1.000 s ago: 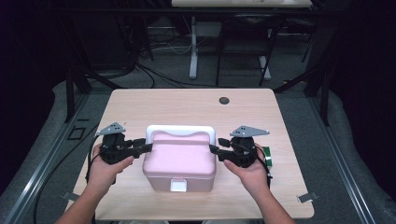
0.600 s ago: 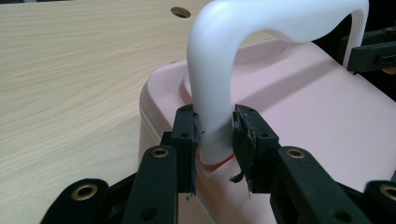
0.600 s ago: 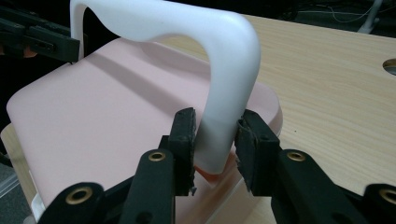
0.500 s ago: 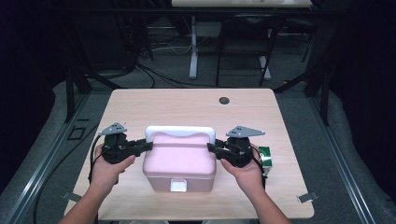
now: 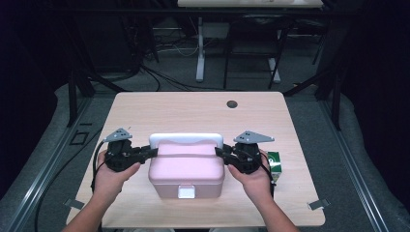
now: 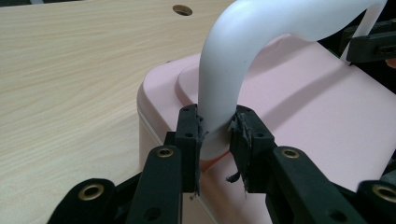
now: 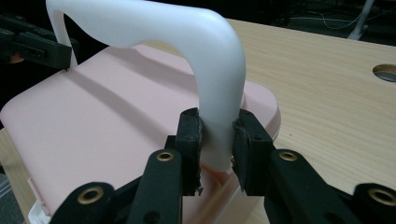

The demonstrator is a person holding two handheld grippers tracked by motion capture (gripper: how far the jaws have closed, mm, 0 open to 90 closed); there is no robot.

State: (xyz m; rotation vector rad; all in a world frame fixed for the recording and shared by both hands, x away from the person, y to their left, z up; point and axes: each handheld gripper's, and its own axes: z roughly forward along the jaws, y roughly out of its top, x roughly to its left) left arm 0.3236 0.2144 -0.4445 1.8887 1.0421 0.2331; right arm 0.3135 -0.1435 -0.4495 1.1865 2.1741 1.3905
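Observation:
A pink lidded box [image 5: 186, 166] with a white bail handle [image 5: 186, 139] stands near the table's front edge. The handle is raised upright over the lid. My left gripper [image 5: 151, 152] comes in from the box's left and its jaws have just been closing on the handle's left leg [image 6: 219, 93]; the pads [image 6: 195, 133] press it just above the lid [image 6: 303, 116]. My right gripper [image 5: 220, 152] mirrors this from the right. Its jaws have just been closing too, and they pinch the handle's right leg [image 7: 219, 93] above the pink lid [image 7: 93, 126].
The box sits on a light wooden table [image 5: 193, 111] with a round cable hole [image 5: 232, 104] at the back. A small green item [image 5: 274, 159] lies by the right hand. A white latch [image 5: 186, 192] shows on the box's front. Dark floor and cables surround the table.
Both grippers' jaws have narrowed onto the legs of the handle. The hands and the box have stayed where they were.

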